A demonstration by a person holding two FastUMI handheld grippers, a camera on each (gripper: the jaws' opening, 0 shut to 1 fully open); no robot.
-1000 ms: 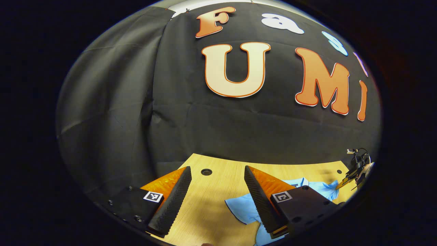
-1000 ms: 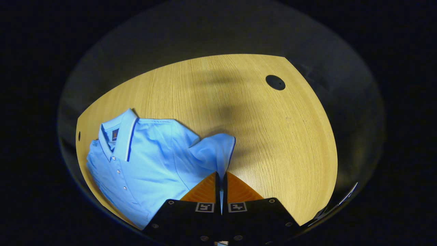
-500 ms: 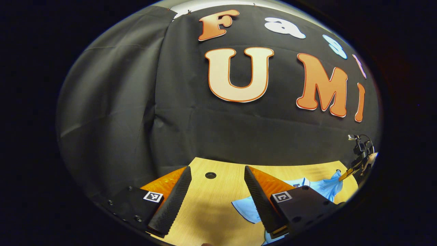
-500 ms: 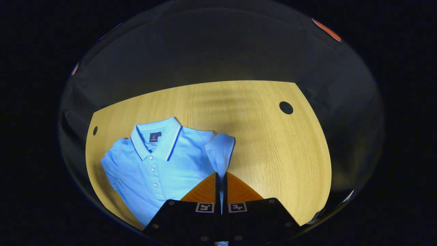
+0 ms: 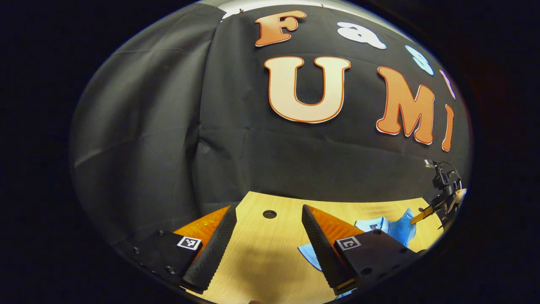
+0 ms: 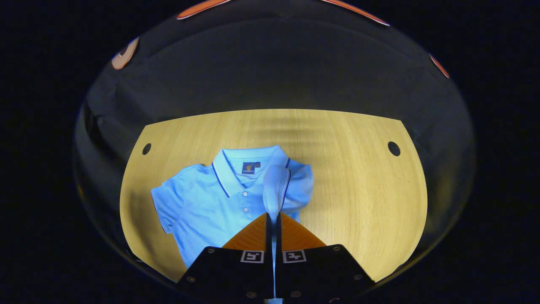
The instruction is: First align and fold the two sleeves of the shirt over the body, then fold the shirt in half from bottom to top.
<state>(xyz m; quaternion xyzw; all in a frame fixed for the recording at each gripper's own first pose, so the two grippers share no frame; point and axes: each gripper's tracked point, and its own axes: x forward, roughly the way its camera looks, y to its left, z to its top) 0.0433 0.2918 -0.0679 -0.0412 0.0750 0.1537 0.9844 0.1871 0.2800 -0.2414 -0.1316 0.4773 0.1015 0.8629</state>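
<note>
Wooden table (image 6: pixel 358 177); right gripper (image 6: pixel 273 219) hides shirt's (image 6: pixel 202 202) hem, pinching sleeve (image 6: pixel 275 190).

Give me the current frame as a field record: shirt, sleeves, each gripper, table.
shirt: light blue polo, flat, collar toward the far edge
held sleeve: lifted over the body
other sleeve: spread out flat
right gripper: shut on the held sleeve
left gripper: open, holding nothing, above the table
table: wood, round holes near the far corners

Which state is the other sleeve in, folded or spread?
Spread: the free sleeve lies flat, out to the side of the shirt body, on the table.
</note>
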